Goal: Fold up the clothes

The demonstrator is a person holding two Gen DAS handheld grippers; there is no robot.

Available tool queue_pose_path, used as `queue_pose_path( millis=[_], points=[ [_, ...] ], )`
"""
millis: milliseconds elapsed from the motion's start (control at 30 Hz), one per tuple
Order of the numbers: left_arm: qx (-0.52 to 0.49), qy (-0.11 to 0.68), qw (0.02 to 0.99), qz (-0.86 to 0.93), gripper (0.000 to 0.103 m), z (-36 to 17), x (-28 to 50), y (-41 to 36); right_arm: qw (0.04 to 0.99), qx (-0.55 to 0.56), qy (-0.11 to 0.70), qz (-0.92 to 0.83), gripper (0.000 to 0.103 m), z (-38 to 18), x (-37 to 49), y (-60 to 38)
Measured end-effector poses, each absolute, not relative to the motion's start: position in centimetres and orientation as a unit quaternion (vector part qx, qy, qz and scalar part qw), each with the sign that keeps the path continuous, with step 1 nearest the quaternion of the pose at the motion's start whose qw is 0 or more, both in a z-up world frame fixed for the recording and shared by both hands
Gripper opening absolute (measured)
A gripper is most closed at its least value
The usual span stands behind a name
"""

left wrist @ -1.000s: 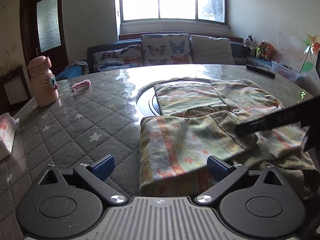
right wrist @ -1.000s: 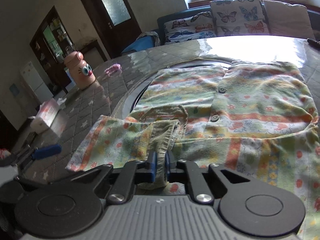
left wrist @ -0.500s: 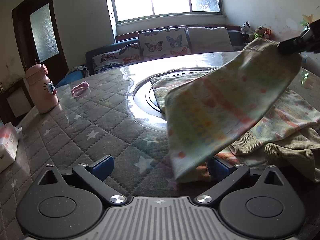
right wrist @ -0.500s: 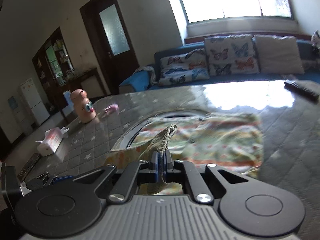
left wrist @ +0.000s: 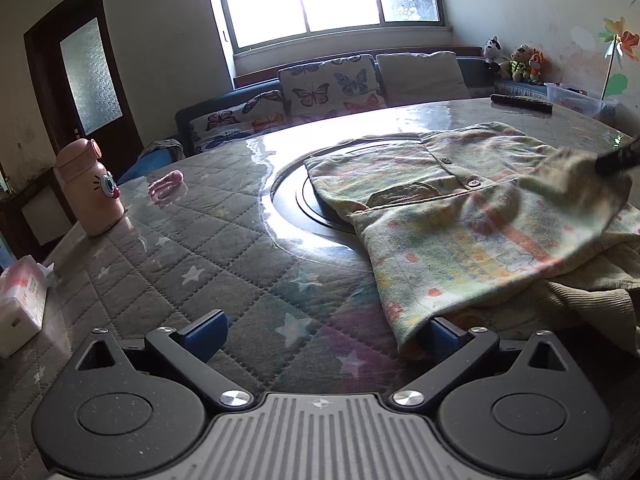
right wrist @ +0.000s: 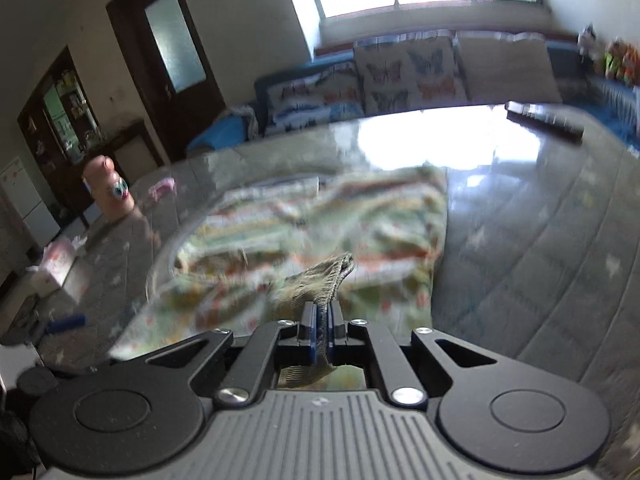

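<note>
Two views to call, left wrist first. Left gripper (left wrist: 320,330) sits low at the near edge of the counter (left wrist: 208,240), jaws spread wide and holding nothing, though the printed shirt (left wrist: 460,240) drapes over its right finger. That shirt lies across the dark round inset, buttons showing, with one flap lifted up to the right where a dark finger of the other gripper pinches it. A ribbed olive layer bunches beneath at the near right. Pink bottle (left wrist: 90,188) stands far left, well apart.

Over to the right wrist view, and it's blurry! Right gripper (right wrist: 320,336) is clamped tight on a ribbed olive hem (right wrist: 324,276), the shirt spread out beyond it.

Risks, as I judge them: only a thin bit of hem is pinched, so a quick swing could pull it free and spoil the fold. The cloth hanging on the left finger could snag and drag the lower layers askew.

Writing? None legible: the tissue pack (left wrist: 22,304) at far left has red marks too small to read.
</note>
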State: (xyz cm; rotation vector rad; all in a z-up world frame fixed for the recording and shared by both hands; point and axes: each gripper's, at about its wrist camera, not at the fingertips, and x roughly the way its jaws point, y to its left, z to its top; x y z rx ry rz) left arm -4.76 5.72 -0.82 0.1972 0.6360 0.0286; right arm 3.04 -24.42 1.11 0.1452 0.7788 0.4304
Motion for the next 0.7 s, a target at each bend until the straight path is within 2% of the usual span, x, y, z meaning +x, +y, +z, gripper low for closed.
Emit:
queue_pose_path(
  millis=[233, 467, 700],
  points=[
    [0.087, 0.316, 0.944, 0.027, 0.101, -0.5, -4.9, 6.7, 0.890, 0.057, 0.403, 0.204, 0.011, -0.3, 2.9, -24.6],
    [0.091, 0.318, 0.943, 0.044, 0.095, -0.5, -4.9, 7.4, 0.876, 0.067, 0.423, 0.222, 0.011, -1.3, 2.6, -24.1],
    [0.111, 0.313, 0.943, 0.020, 0.096, 0.6, -6.4, 8.9, 0.887, 0.056, 0.396, 0.229, 0.011, 0.3, 2.4, -24.1]
  ],
)
